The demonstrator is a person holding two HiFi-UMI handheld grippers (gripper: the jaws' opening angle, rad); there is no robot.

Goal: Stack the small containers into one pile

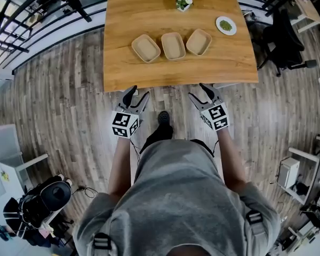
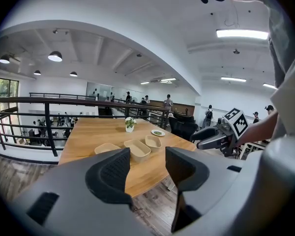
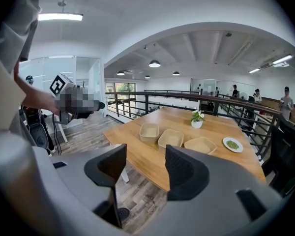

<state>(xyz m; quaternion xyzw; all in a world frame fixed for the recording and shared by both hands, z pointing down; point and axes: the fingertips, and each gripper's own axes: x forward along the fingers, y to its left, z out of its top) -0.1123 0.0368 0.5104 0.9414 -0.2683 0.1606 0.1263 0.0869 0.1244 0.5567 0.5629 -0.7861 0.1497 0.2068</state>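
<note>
Three containers (image 1: 173, 46) sit in a row on the worktop (image 1: 144, 9), well ahead of the left gripper (image 1: 138, 93) and right gripper (image 1: 201, 92), both with jaws apart.

light: bright, ceiling lamps | focus: sharp | edges: fisheye-curved, dark vignette corners

Wooden table (image 1: 149, 4), plank floor (image 1: 58, 105), black railing (image 2: 48, 132) (balcony edge), ceiling lamps (image 2: 54, 56) lit.
</note>
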